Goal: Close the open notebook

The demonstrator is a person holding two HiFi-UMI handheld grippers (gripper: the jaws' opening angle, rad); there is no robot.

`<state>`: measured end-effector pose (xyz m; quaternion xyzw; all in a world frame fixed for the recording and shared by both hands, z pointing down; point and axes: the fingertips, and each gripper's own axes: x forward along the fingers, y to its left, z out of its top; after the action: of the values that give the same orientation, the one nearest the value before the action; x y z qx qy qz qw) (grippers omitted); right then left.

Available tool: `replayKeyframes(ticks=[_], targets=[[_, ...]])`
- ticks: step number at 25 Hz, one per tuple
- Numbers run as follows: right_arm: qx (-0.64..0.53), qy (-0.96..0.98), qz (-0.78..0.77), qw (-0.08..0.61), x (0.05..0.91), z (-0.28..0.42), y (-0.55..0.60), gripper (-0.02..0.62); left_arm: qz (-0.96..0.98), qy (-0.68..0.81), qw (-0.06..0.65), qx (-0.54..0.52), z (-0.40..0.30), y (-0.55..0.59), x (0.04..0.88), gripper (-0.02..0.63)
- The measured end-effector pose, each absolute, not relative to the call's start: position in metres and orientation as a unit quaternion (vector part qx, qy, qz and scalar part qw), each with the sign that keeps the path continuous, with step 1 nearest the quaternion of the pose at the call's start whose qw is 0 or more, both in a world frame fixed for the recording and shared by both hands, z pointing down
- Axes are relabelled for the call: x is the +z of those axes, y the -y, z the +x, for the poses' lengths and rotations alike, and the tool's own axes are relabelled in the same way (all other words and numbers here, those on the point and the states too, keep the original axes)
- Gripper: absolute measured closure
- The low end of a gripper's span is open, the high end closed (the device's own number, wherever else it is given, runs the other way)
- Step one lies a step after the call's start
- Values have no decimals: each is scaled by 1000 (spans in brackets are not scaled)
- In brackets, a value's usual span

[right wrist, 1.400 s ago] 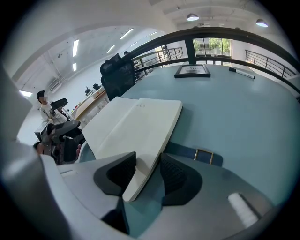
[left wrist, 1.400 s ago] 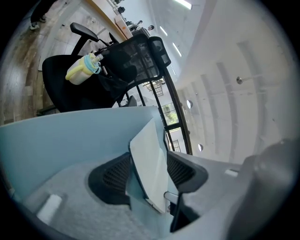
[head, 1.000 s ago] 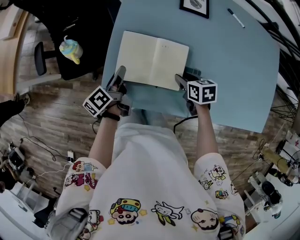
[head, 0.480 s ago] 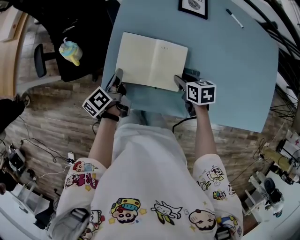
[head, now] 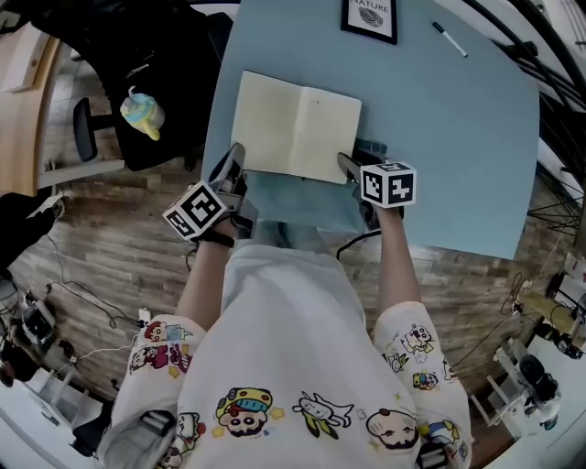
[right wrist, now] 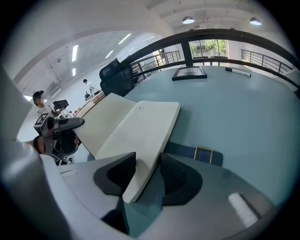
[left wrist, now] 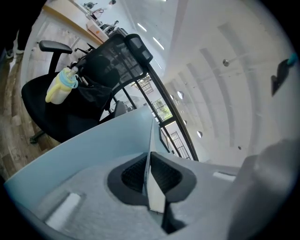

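Note:
An open notebook (head: 298, 128) with cream pages lies flat on the blue table (head: 458, 137). My left gripper (head: 233, 158) is at its near left corner. Its jaws have just been closing and are now shut on the notebook's thin left edge (left wrist: 154, 194), which stands edge-on between the pads of the left gripper (left wrist: 149, 174). My right gripper (head: 349, 166) is at the near right corner. In the right gripper view the right gripper (right wrist: 143, 171) is open, with the corner of the notebook (right wrist: 136, 126) lying loose between its pads. The blue cover (right wrist: 197, 152) shows beneath.
A framed picture (head: 370, 18) and a pen (head: 449, 39) lie at the table's far side. A black office chair (head: 137, 92) with a yellow plush toy (head: 144, 112) stands left of the table. The person's body fills the near side.
The left jaws have closed on the notebook's left edge and risen slightly with it. The right gripper has kept still and open.

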<state>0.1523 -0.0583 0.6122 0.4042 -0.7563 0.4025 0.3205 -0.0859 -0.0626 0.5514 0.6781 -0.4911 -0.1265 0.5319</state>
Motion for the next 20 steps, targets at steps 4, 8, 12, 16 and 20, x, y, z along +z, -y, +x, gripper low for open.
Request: replayKeyframes(ticks=[4,8,12,16,20], targets=[[405,758,405,312,612,157,56,417,698,491,512,-98,-76,59,543,594],[417,754,412,297,612,158,54,416,717,489,492,-70,-68,58,534,595],[426,752,427,267,602,160,55,411,725,494,477,-56,-66,60,527,598],[433,751,440,234,590,167,50,411,730,496,468,-42,-62,58,523,598],[430,754,450,208,577,170,48,411,742,492,455,-26,-56,60,518,598]])
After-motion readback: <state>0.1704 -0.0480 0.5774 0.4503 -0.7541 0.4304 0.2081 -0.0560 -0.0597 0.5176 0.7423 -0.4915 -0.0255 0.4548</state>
